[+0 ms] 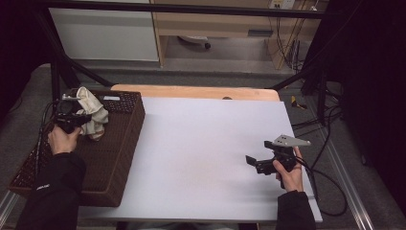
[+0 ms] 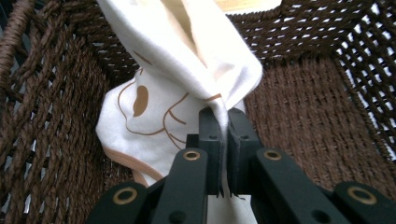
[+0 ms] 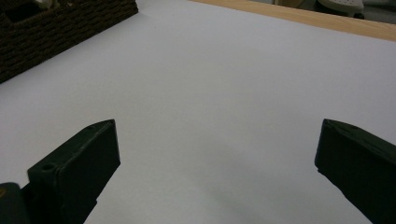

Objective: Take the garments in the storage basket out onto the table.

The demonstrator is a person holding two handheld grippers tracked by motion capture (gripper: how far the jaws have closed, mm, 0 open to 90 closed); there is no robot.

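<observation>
High view first: at about nine o'clock on the table sits a dark brown woven wicker basket [image 1: 115, 158], and over its far end my left gripper [image 1: 80, 118] pinches a cream-white soft cloth with tan line print [image 1: 93, 112], bunched and hanging just above the basket's inside. My right gripper [image 1: 256, 162] rests over the pale grey table top [image 1: 201, 143] at about four o'clock, well apart from the basket, jaws spread and empty. Left gripper view next: my two black jaws are nearly together, clamped on a gathered fold of the cloth [image 2: 187, 60], which rises to twelve o'clock and drapes down to eight o'clock against the basket wall [image 2: 56, 116]. I judge the fabric light, limp and not fragile; it will sag and swing rather than keep a shape, so a pinch on a thick bunched fold like this one should hold better than a single hem. Right gripper view last: my jaws stand wide at seven and four o'clock with bare table [image 3: 224, 93] between them, and the basket corner [image 3: 60, 28] lies at eleven o'clock.
</observation>
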